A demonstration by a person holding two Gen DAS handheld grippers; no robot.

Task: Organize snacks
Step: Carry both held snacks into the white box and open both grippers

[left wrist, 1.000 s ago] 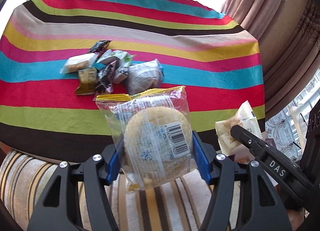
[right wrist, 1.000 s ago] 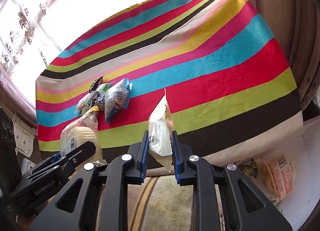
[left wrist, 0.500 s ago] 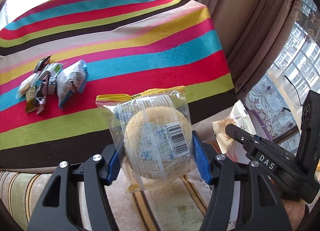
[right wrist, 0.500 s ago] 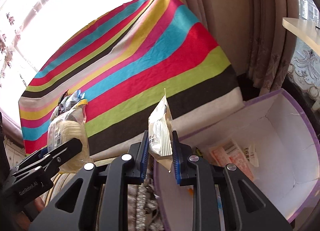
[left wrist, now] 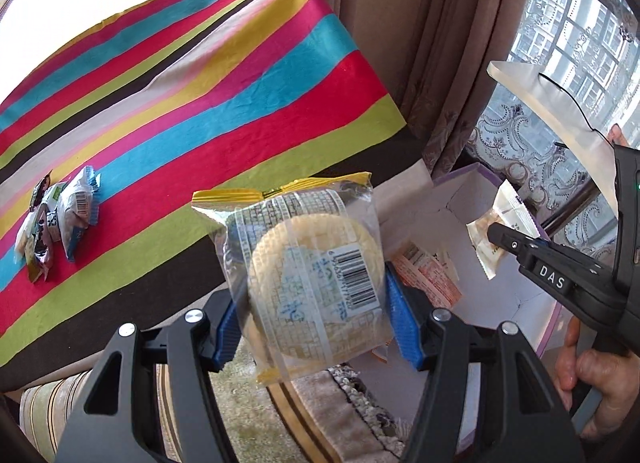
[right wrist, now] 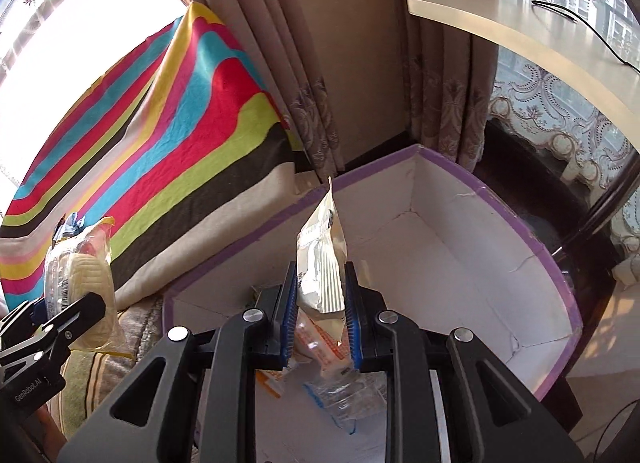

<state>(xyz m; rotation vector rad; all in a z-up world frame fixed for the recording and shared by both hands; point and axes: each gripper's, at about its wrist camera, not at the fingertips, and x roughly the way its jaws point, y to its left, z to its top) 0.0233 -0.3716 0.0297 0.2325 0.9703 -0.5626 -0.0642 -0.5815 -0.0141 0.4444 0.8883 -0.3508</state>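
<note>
I hold the left gripper (left wrist: 310, 327) with its jaws pinching a clear-wrapped round cracker packet (left wrist: 308, 279) beside the striped tabletop (left wrist: 200, 75). My right gripper (right wrist: 321, 317) has its jaws clamped on a small white snack packet (right wrist: 322, 259) above the purple-edged box (right wrist: 472, 263). Other snacks (left wrist: 56, 223) lie on the tabletop.

cloth (left wrist: 224, 103): rainbow stripes | box (right wrist: 500, 199): white, purple rim | curtain (right wrist: 256, 43): probably beige
</note>
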